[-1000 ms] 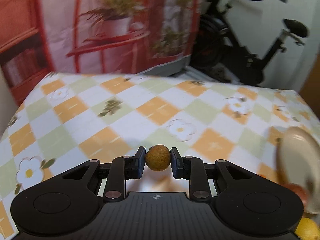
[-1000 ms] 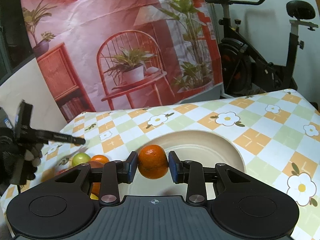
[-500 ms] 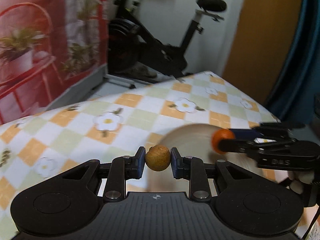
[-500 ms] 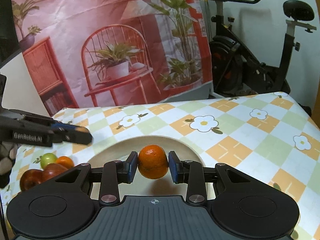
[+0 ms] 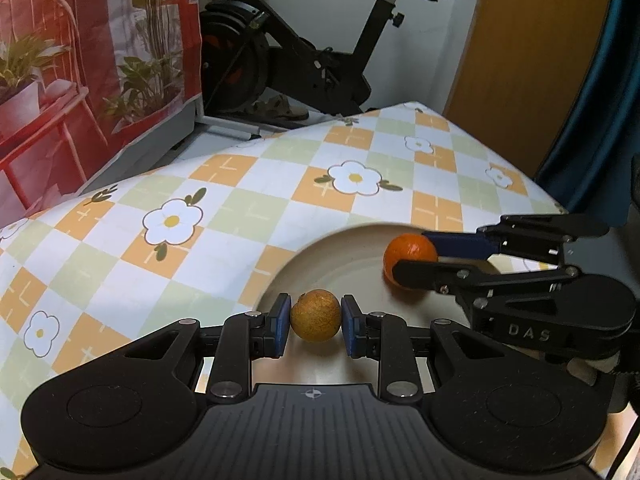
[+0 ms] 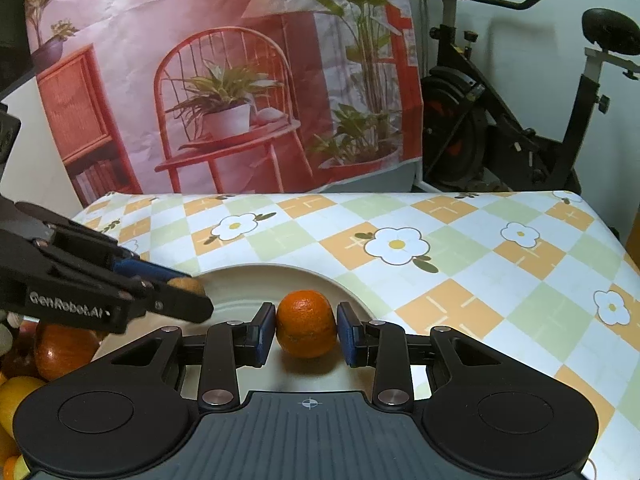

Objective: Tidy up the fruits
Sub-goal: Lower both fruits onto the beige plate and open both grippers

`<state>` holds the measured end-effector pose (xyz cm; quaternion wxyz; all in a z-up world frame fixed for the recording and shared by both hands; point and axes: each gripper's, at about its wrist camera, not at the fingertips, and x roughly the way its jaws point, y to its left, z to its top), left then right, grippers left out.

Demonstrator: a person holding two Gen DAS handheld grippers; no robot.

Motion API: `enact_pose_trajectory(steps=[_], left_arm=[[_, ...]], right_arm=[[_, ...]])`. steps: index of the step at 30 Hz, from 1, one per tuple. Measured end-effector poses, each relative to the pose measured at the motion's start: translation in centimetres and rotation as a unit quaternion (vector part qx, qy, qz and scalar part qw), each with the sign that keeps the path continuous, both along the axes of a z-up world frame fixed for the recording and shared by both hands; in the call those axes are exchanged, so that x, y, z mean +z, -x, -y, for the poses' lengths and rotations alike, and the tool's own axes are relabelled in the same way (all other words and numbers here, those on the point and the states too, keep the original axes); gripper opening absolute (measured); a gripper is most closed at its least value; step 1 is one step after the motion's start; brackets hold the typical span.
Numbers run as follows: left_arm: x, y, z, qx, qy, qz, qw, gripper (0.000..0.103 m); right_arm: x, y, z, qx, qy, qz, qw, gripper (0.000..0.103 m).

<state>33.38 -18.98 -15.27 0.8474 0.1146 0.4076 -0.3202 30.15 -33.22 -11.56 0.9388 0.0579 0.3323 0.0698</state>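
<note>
My left gripper (image 5: 315,322) is shut on a small brown round fruit (image 5: 315,315), held just over the near left rim of a beige plate (image 5: 344,248). My right gripper (image 6: 306,326) is shut on an orange tangerine (image 6: 306,322) over the same plate (image 6: 240,286). From the left wrist view the tangerine (image 5: 409,252) and the right gripper (image 5: 416,258) hang over the plate's right side. The right wrist view shows the left gripper (image 6: 188,288) coming in from the left with the brown fruit (image 6: 188,285) at its tips.
A red apple (image 6: 60,350), a yellow fruit (image 6: 16,400) and other fruit lie at the left of the plate. The checked floral tablecloth (image 6: 440,256) covers the table. An exercise bike (image 5: 304,52) and a printed backdrop (image 6: 224,80) stand behind.
My left gripper swung right from bare tablecloth to the plate's rim, carrying the brown fruit. My right gripper sank a little over the plate with the tangerine. Both grips stayed the same.
</note>
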Motion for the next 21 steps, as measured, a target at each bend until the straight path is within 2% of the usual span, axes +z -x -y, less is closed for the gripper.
enact_pose_trajectory(steps=[5,9,14,18,19,21], left_arm=[[-0.5,-0.1,-0.2,0.01,-0.006,-0.009,0.9999,0.03],[-0.3,-0.1,-0.9,0.026,0.004,-0.015,0.9996,0.042],[0.9,0.5,-1.6,0.039,0.013,-0.004,0.9992,0.043],[2.3,1.6,-2.8,0.054,0.026,0.004,0.9982,0.045],[2.7,2.0,-3.2,0.061,0.029,0.008,0.9977,0.051],[3.7,3.0,-4.3,0.075,0.036,0.021,0.9963,0.054]], right_arm=[[0.1,0.2,0.2,-0.004,0.007,0.003,1.0,0.032],[0.3,0.6,0.1,-0.013,0.012,0.006,1.0,0.037],[0.9,1.5,0.4,-0.027,0.004,0.013,1.0,0.041],[1.8,3.0,0.7,-0.053,-0.021,0.028,0.998,0.053],[2.0,3.4,0.6,-0.059,-0.028,0.031,0.997,0.055],[2.4,4.4,0.3,-0.069,-0.034,0.034,0.996,0.06]])
